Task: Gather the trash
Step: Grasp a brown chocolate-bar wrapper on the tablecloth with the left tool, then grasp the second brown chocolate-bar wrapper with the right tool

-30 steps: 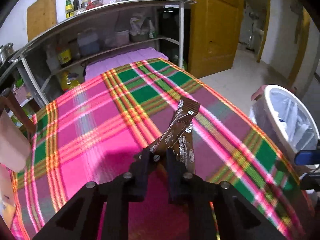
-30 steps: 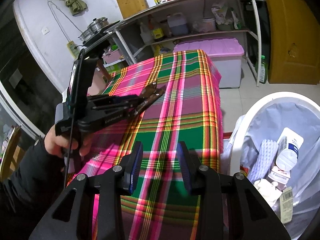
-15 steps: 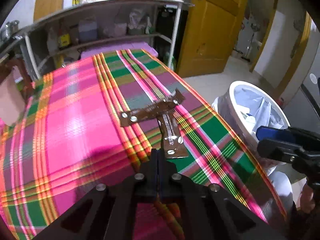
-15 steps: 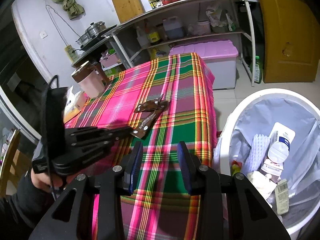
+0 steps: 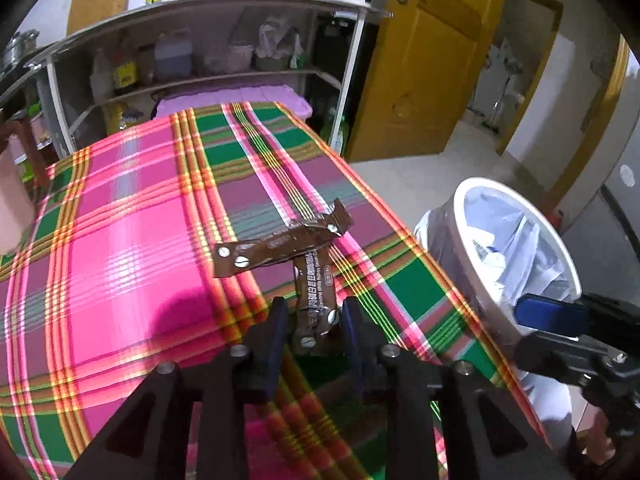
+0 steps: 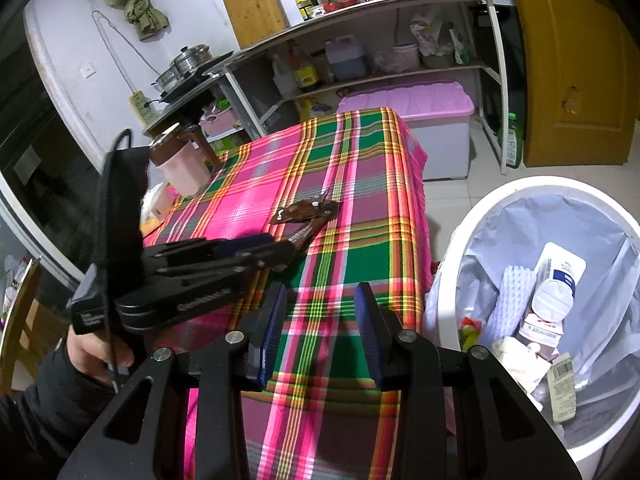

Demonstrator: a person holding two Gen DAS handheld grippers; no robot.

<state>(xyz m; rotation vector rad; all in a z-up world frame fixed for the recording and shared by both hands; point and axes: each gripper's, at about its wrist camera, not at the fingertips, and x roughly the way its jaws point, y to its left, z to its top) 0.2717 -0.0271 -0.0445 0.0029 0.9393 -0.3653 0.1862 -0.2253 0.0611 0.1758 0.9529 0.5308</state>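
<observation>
While the left gripper (image 5: 312, 316) hangs low over a table draped in a bright pink, green and yellow plaid cloth (image 5: 120, 240), its jaws have just been opening, and the near end of a brown foil sachet wrapper (image 5: 316, 300) lies between the pads without being pinched. A second long brown foil wrapper (image 5: 280, 244) lies crosswise over the first, both flat on the cloth near the table edge. The release looks deliberate, perhaps to re-grip the pair, since they sit short of the bin. To the right, beside the table, stands a round white waste bin lined with a pale plastic bag (image 6: 520, 196), already holding a white tube, a box and scraps of packaging. The right gripper (image 6: 320, 328) hovers over the table edge next to that bin, its blue-padded jaws part open and empty, apparently waiting its turn. A person's hand in a dark sleeve (image 6: 92, 356) holds the left tool.
</observation>
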